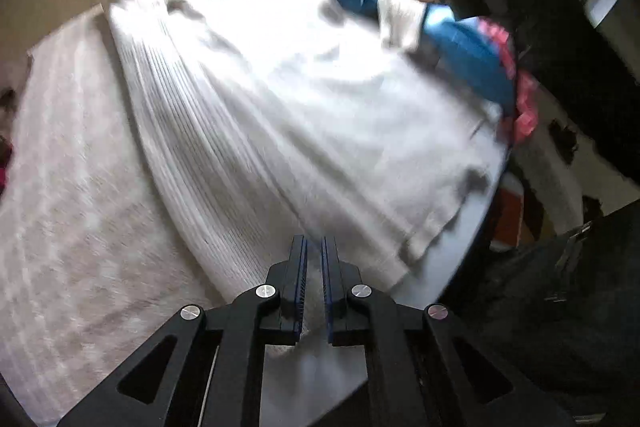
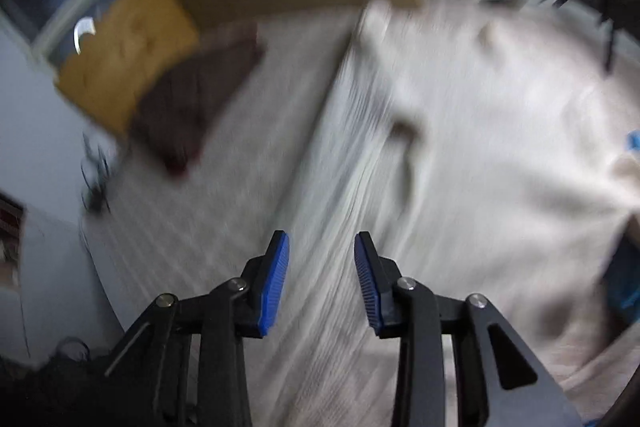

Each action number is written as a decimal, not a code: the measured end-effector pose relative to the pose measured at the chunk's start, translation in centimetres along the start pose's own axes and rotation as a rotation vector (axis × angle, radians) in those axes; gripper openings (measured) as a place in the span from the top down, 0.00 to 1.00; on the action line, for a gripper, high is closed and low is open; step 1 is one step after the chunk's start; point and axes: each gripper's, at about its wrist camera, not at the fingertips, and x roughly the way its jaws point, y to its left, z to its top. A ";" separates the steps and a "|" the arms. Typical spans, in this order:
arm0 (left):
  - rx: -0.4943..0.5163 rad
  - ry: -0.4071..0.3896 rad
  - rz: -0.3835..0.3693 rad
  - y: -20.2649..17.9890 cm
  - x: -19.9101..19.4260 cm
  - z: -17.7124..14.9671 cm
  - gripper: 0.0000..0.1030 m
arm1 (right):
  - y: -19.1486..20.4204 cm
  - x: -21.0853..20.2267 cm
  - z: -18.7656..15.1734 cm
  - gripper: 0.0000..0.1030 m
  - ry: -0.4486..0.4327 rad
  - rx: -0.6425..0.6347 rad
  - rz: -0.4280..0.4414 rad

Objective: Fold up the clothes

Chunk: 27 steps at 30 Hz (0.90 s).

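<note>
Garment [image 1: 304, 99], white with a ribbed band, lies spread across the pale bed cover [image 1: 68, 195], filling my left view from 11 to 4 o'clock. My left gripper [image 1: 314, 287] is pinched almost shut on a fold of its near edge, presumably to carry that edge over for a fold. My right gripper [image 2: 320, 279] stands partly open with nothing between the pads, above the ribbed band. A dark folded cloth [image 2: 196, 103] lies apart at 10 o'clock. Both views are blurred.
</note>
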 end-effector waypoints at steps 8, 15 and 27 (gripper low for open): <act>0.082 -0.085 -0.054 0.1 -4.4 4.0 0.88 | -8.9 -18.4 -3.9 0.43 -0.262 0.191 -0.280; 0.175 -0.080 -0.121 -7.0 3.1 9.6 0.80 | -18.1 -26.3 -9.2 0.43 -0.268 0.294 -0.418; 0.323 -0.044 0.120 -16.3 21.5 20.8 0.67 | -25.5 -24.9 -8.9 0.43 -0.127 0.153 -0.201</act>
